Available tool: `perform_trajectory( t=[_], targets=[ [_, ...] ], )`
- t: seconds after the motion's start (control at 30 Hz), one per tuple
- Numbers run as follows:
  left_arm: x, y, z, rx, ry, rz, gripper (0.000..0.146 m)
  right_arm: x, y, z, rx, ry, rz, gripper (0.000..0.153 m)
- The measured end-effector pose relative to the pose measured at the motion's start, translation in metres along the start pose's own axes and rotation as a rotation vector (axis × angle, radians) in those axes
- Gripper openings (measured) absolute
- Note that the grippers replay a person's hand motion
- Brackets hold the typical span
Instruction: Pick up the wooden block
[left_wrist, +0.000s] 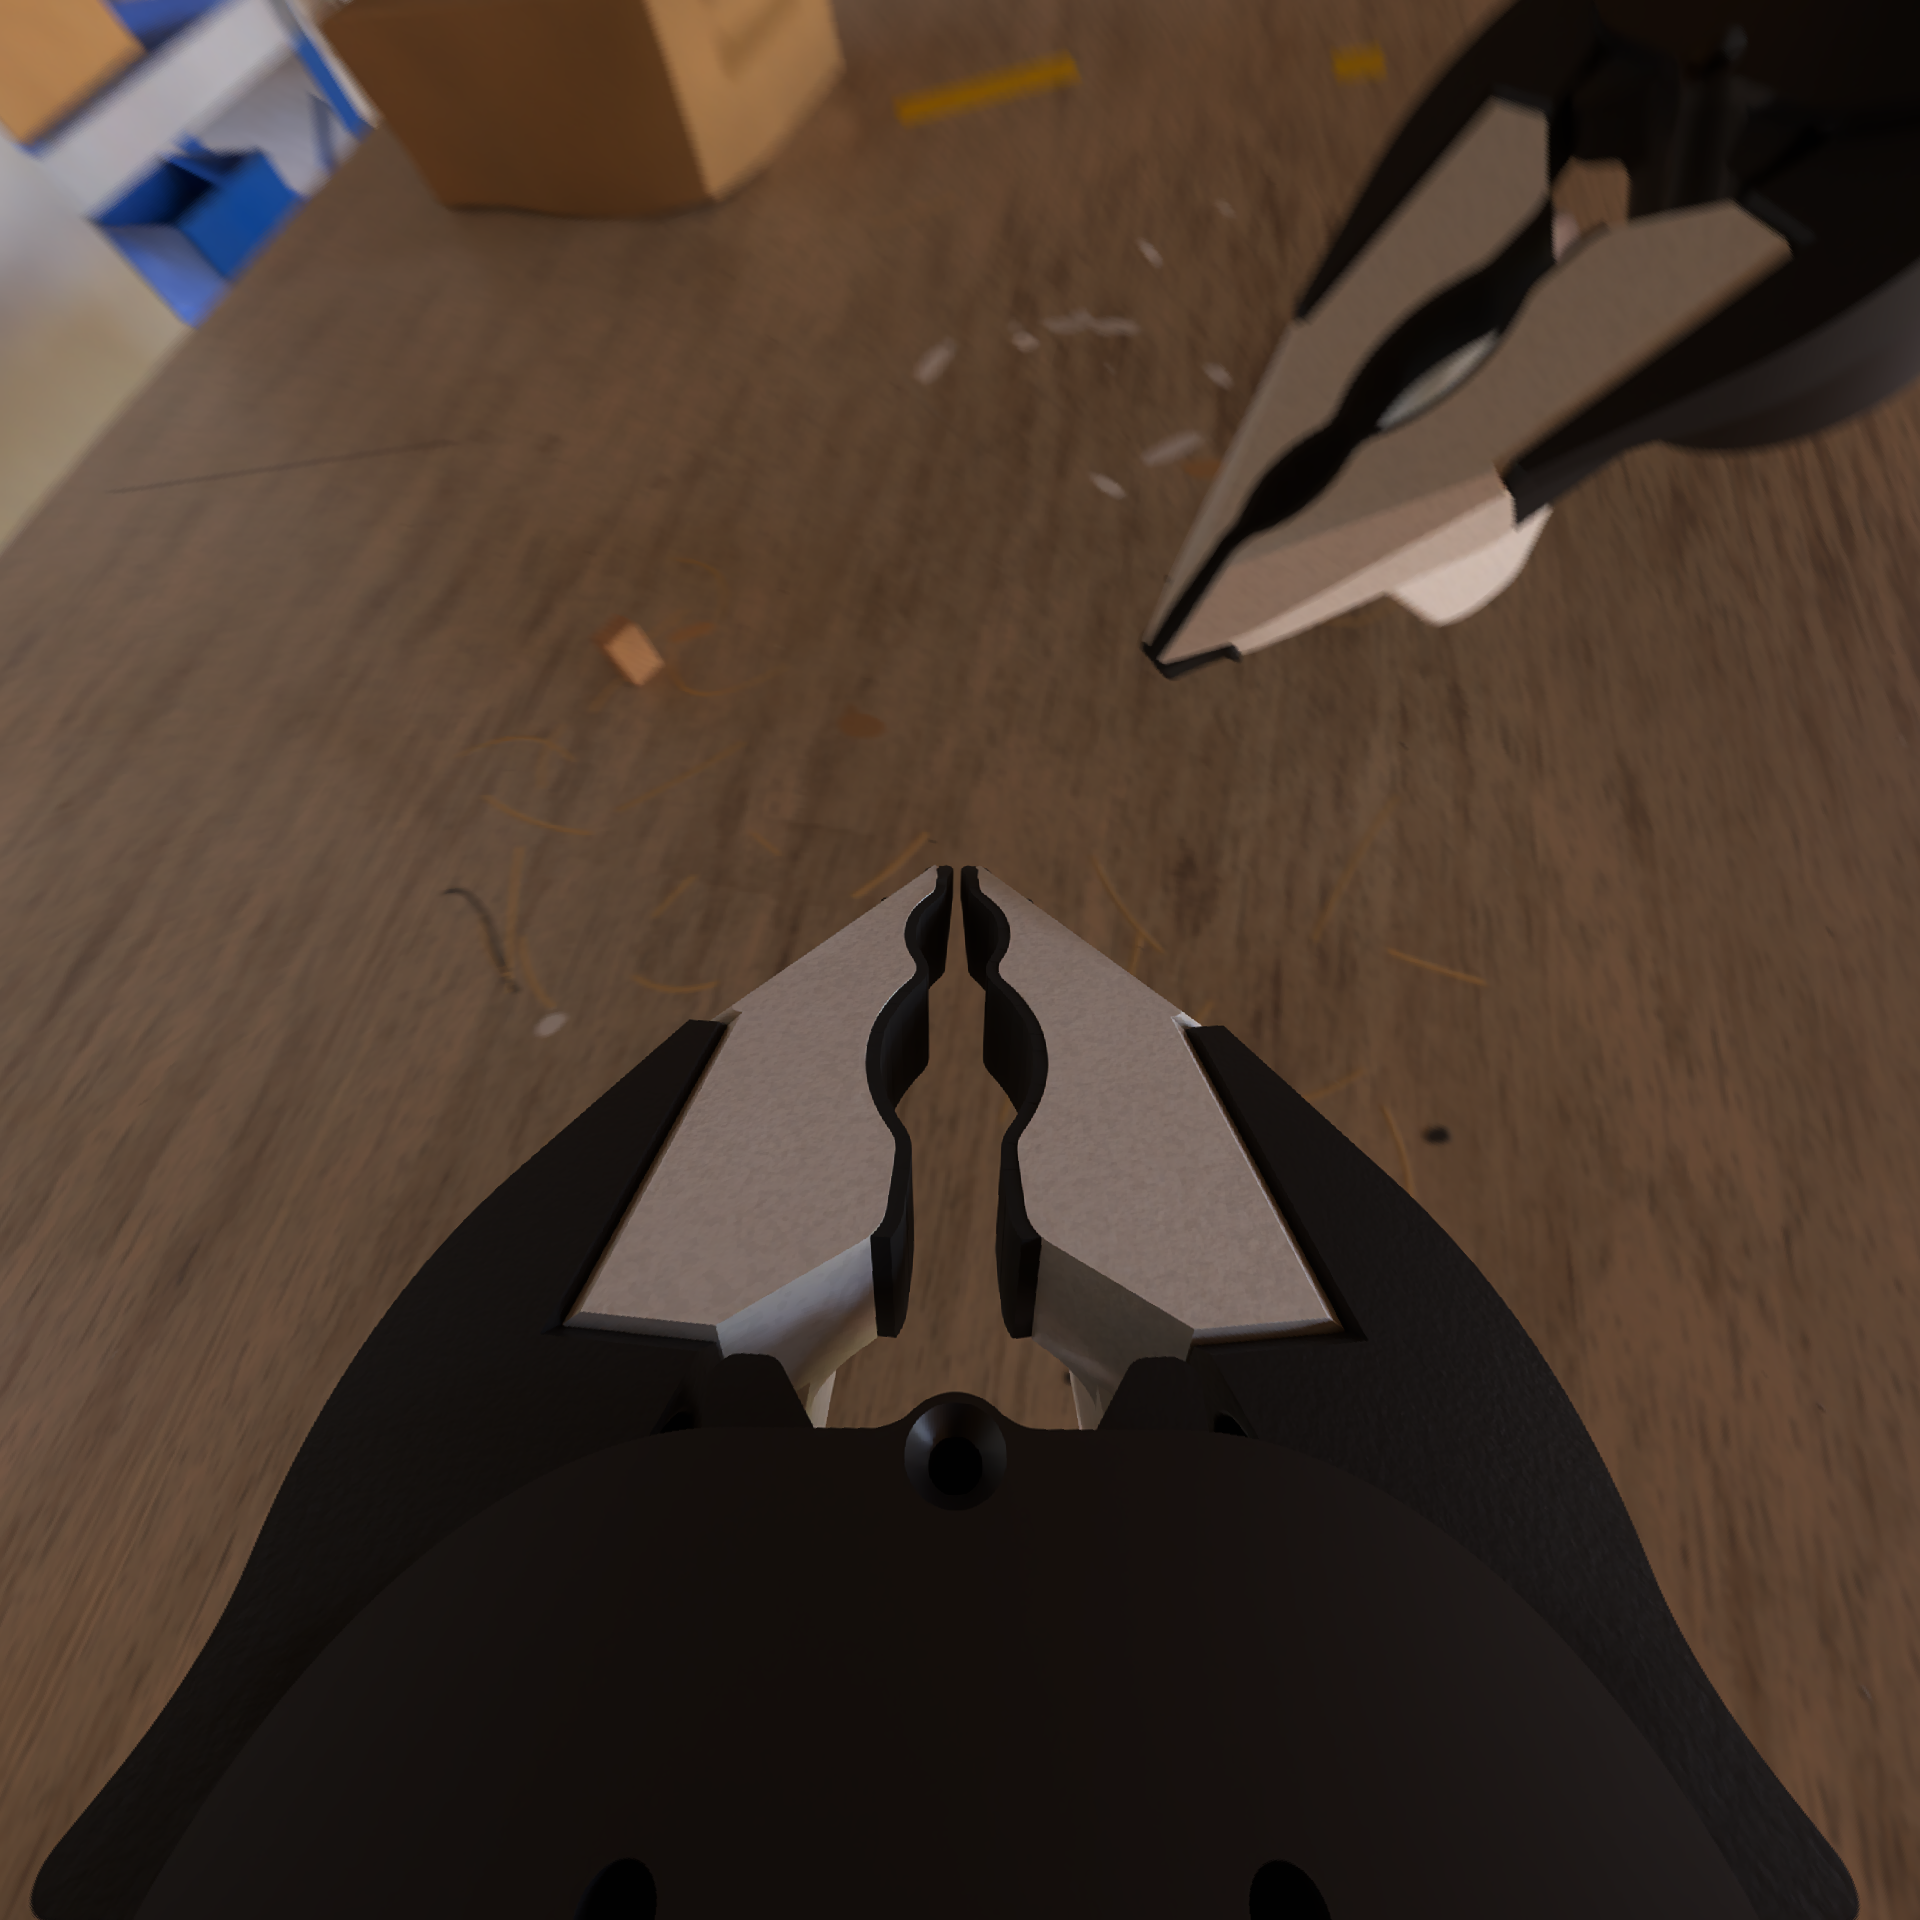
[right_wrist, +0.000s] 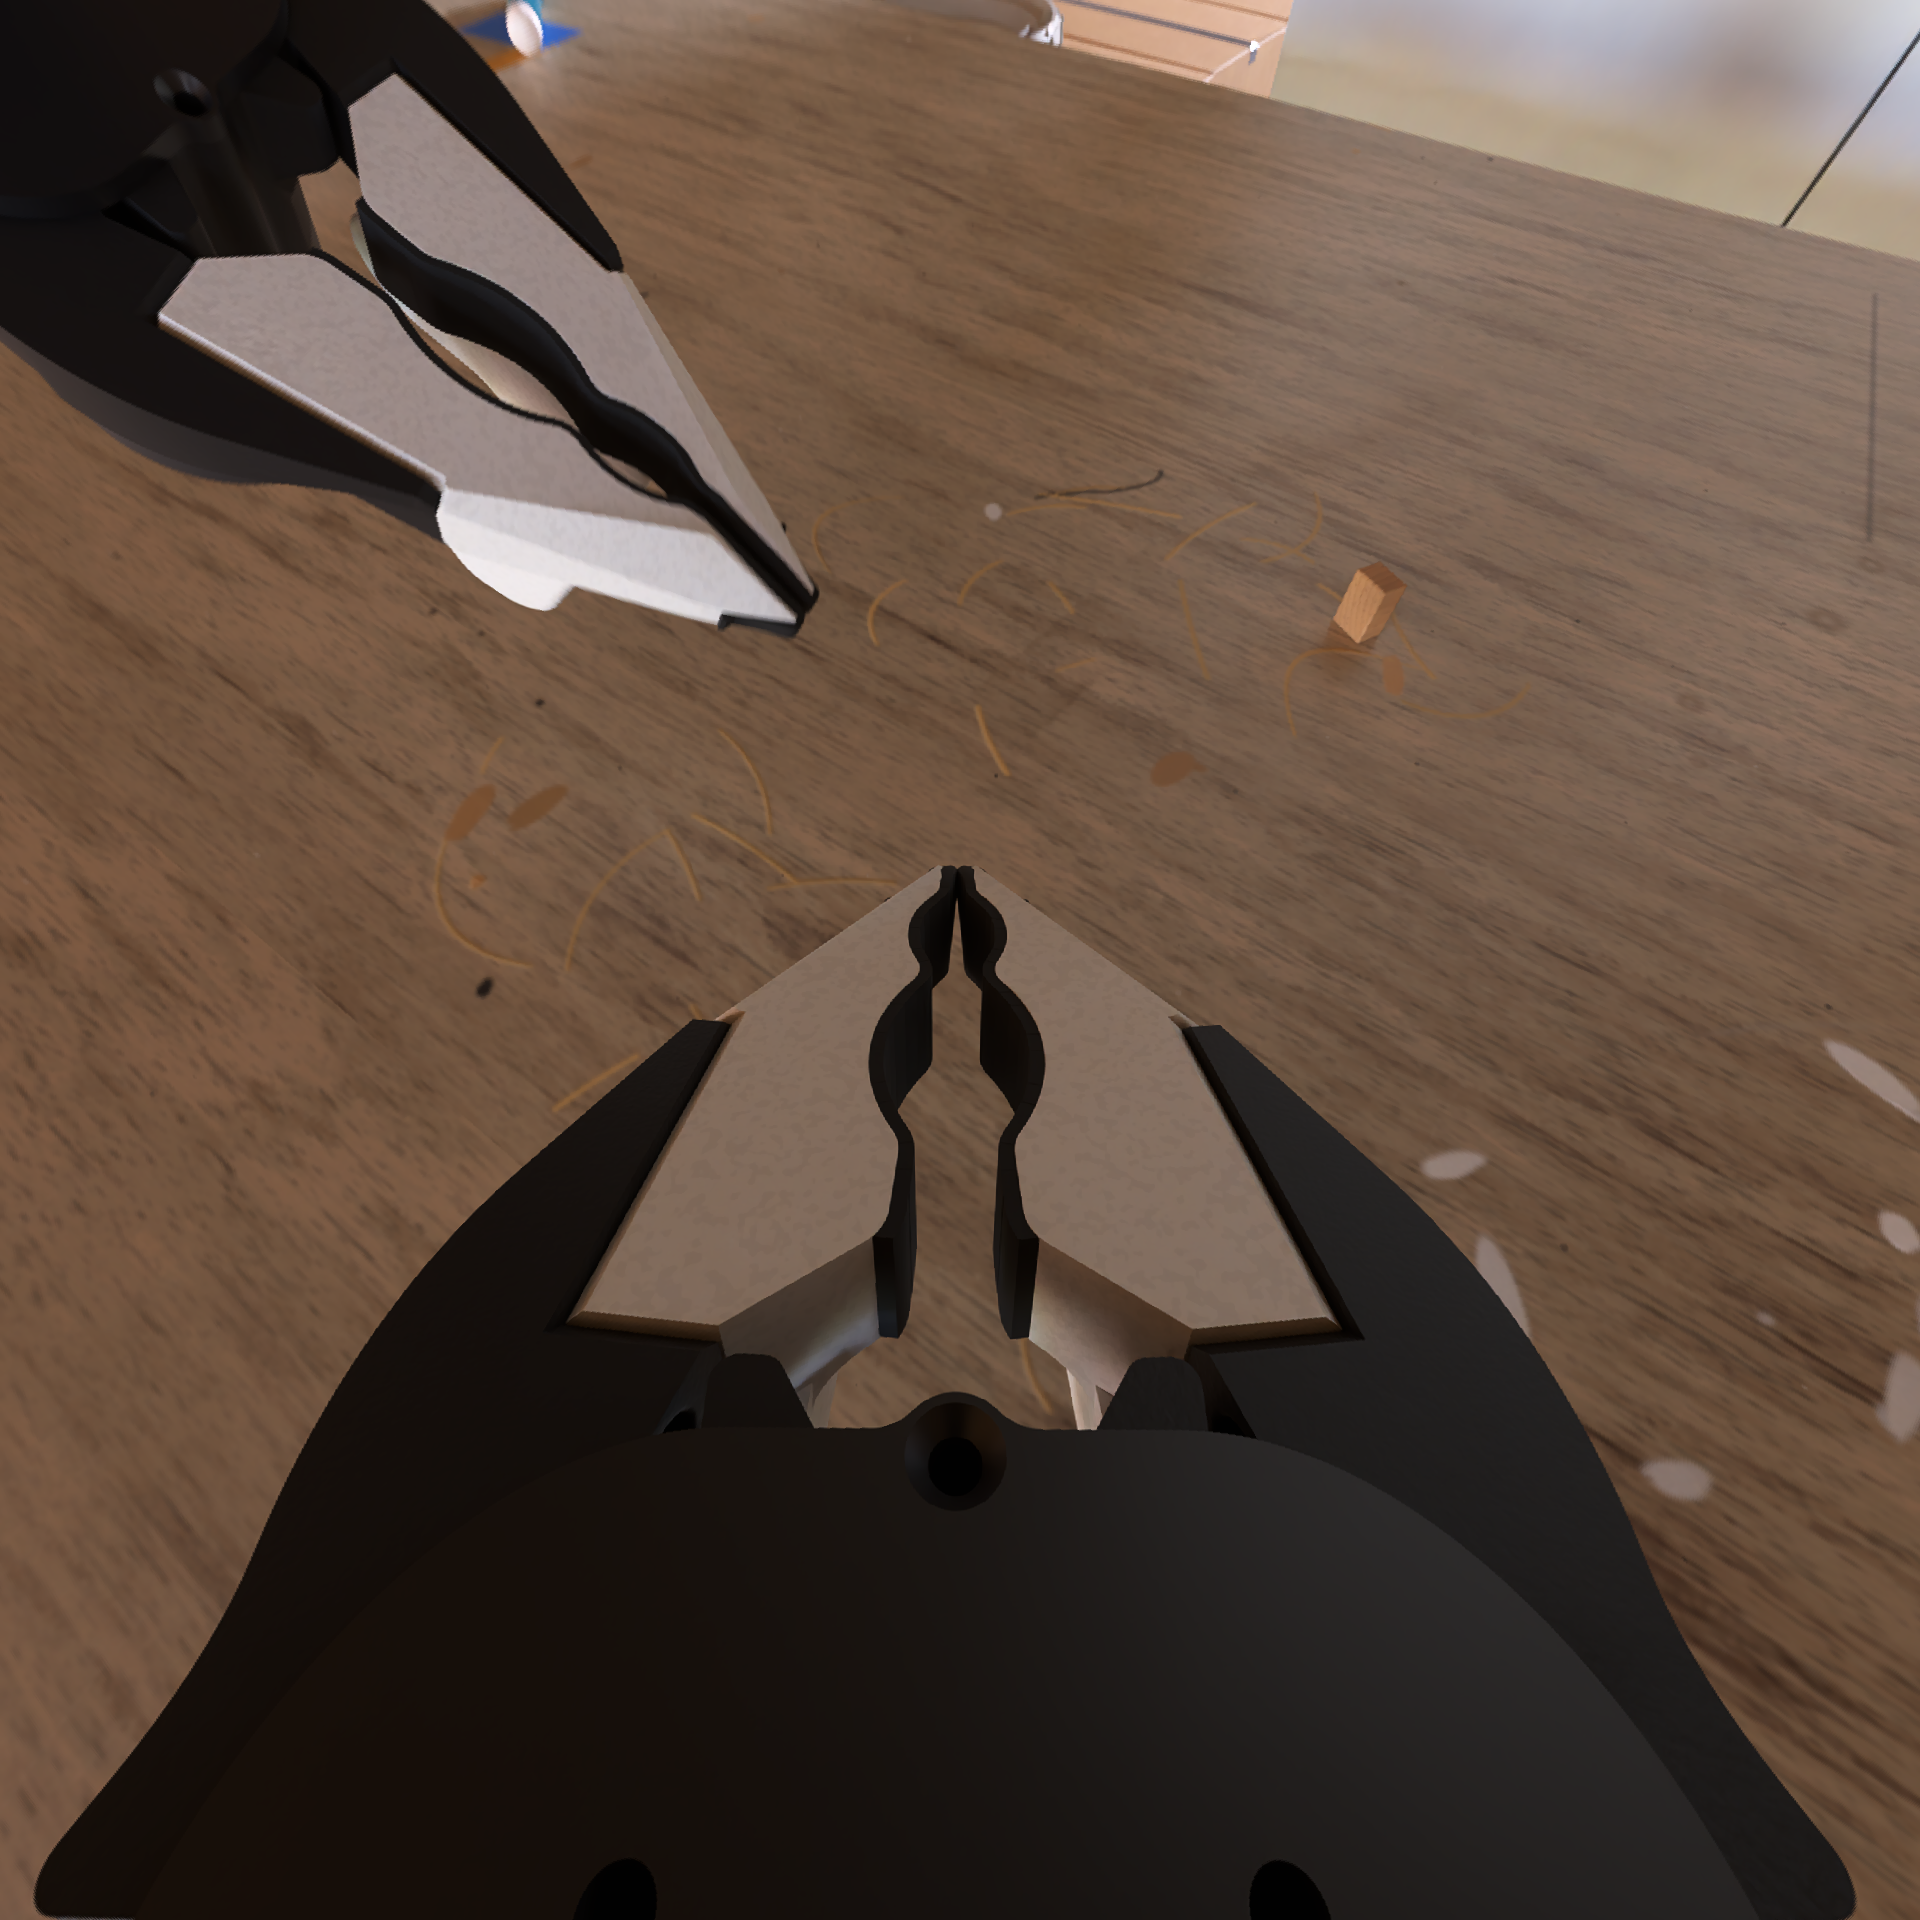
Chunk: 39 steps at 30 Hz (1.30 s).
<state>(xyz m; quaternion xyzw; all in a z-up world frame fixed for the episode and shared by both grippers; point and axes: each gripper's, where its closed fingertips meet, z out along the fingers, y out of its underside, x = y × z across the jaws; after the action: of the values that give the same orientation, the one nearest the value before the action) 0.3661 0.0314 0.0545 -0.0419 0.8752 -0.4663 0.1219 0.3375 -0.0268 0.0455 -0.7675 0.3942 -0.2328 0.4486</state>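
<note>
A small light wooden block lies on the brown wooden table, ahead and to the left of my left gripper. In the right wrist view the same block sits ahead and to the right of my right gripper. Both grippers are shut and empty, hovering above the table, well short of the block. The right gripper also shows at the upper right of the left wrist view. The left gripper shows at the upper left of the right wrist view.
Thin wood shavings and pale flakes are scattered on the table. A cardboard box stands at the far edge, with blue and white bins beyond. A yellow strip lies near the box.
</note>
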Motion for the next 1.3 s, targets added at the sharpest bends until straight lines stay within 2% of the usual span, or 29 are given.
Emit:
perform_trajectory(
  t=[0.07,0.2,0.33,0.4,0.5,0.6,0.7,0.87,1.03,1.07,1.13,1.3],
  targets=[
    [-0.013,-0.002,-0.007,0.05,-0.04,-0.045,0.001,0.001,-0.003,0.001,0.025,-0.014,0.025,0.0],
    [-0.04,0.006,-0.02,0.029,-0.143,-0.072,0.002,0.012,-0.005,0.001,0.036,0.01,0.039,0.0],
    [-0.086,0.017,-0.031,-0.069,-0.306,0.091,0.029,0.015,-0.008,-0.003,0.079,0.012,0.063,0.0],
    [-0.113,0.022,-0.032,-0.138,-0.309,0.161,0.035,0.015,-0.009,-0.004,0.086,0.014,0.051,0.0],
    [-0.158,0.025,-0.027,-0.207,-0.287,0.176,0.04,0.013,-0.01,-0.007,0.098,0.005,0.04,0.0],
    [-0.201,0.018,-0.008,-0.17,-0.224,0.055,0.041,0.012,-0.009,-0.01,0.108,0.007,0.041,0.001],
    [-0.255,0.027,0.027,-0.177,-0.183,-0.004,0.042,0.013,-0.008,-0.011,0.115,0.007,0.047,0.001],
    [-0.323,0.042,0.089,-0.13,-0.139,-0.019,0.029,0.022,-0.007,-0.022,0.103,0.059,0.022,0.002],
    [-0.318,0.039,0.117,-0.129,0.047,-0.048,0.03,0.041,-0.003,-0.032,0.084,0.124,0.032,0.002],
    [-0.313,0.04,0.119,-0.145,0.088,-0.048,0.026,0.043,-0.003,-0.032,0.082,0.129,0.035,0.002],
    [-0.297,0.039,0.119,-0.164,0.185,-0.064,0.013,0.045,-0.002,-0.032,0.075,0.132,0.03,0.002],
    [-0.235,0.037,0.101,-0.184,0.395,-0.099,0.011,0.044,0.002,-0.03,0.052,0.128,-0.013,0.002]
  ],
)
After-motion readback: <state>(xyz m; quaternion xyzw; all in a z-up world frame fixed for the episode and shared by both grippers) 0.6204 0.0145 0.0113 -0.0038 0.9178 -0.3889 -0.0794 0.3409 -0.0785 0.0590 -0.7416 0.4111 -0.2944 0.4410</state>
